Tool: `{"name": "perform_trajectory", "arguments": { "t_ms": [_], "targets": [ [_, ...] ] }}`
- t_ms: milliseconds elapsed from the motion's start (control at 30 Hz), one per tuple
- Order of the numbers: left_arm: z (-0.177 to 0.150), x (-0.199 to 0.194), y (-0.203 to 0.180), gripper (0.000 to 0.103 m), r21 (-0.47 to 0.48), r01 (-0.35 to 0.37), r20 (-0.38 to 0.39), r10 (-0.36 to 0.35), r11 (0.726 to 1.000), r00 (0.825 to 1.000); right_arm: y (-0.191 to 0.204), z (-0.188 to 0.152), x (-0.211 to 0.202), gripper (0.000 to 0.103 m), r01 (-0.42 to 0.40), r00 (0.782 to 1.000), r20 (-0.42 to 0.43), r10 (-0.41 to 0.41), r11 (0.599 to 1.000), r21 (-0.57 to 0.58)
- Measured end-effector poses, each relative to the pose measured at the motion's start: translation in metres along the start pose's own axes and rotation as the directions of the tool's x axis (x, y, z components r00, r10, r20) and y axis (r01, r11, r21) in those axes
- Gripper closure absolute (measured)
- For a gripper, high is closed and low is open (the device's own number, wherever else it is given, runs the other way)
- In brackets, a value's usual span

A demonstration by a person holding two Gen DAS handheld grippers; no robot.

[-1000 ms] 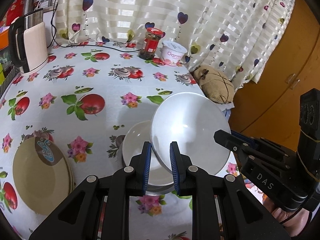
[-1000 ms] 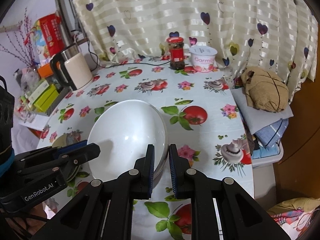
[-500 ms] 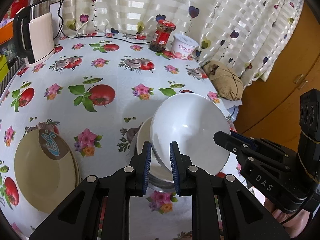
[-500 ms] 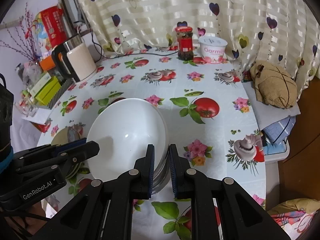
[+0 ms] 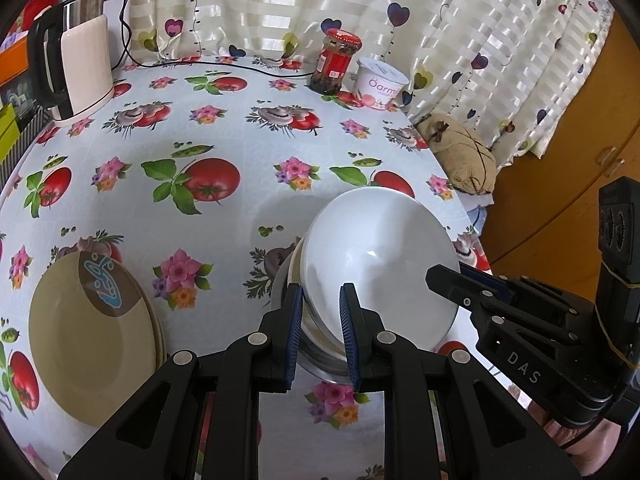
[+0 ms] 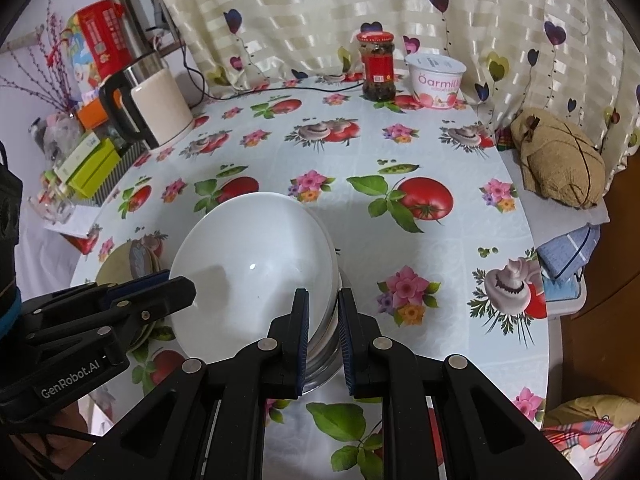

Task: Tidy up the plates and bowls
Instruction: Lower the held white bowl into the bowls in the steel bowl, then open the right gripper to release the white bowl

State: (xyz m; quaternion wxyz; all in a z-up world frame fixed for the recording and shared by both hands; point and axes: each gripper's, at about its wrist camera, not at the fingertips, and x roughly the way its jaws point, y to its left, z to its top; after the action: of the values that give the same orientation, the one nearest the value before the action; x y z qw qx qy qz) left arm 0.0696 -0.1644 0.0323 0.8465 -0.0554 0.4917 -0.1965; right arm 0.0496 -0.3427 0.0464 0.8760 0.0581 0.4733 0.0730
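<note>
A large white bowl (image 5: pixel 376 256) is held by both grippers, one on each side of its rim. My left gripper (image 5: pixel 320 308) is shut on its near-left rim. My right gripper (image 6: pixel 323 308) is shut on its right rim. The white bowl (image 6: pixel 256 264) sits low, nested on a stack of bowls with a metal one (image 5: pixel 320 364) at the bottom (image 6: pixel 324 356). A stack of beige plates (image 5: pixel 92 344) with a brown and blue mark lies on the table to the left, partly hidden in the right wrist view (image 6: pixel 128 260).
The round table has a fruit-and-flower cloth (image 5: pixel 208 184). A kettle (image 5: pixel 76 64), a red-lidded jar (image 5: pixel 336 64) and a yoghurt tub (image 5: pixel 380 86) stand at the back. A brown bundle (image 6: pixel 560 160) and folded cloths lie off the right edge.
Both grippers have lowered the white bowl down onto the bowl stack, and the cameras now look at the table from further back.
</note>
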Motion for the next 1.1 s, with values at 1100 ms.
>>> {"name": "perform_trajectory", "arguments": {
  "t_ms": [1100],
  "targets": [
    [0.001, 0.002, 0.003, 0.083, -0.008, -0.001, 0.009, 0.001, 1.000, 1.000, -0.001, 0.001, 0.013, 0.085, -0.009, 1.000, -0.023, 0.009, 1.000, 0.007]
  ]
}}
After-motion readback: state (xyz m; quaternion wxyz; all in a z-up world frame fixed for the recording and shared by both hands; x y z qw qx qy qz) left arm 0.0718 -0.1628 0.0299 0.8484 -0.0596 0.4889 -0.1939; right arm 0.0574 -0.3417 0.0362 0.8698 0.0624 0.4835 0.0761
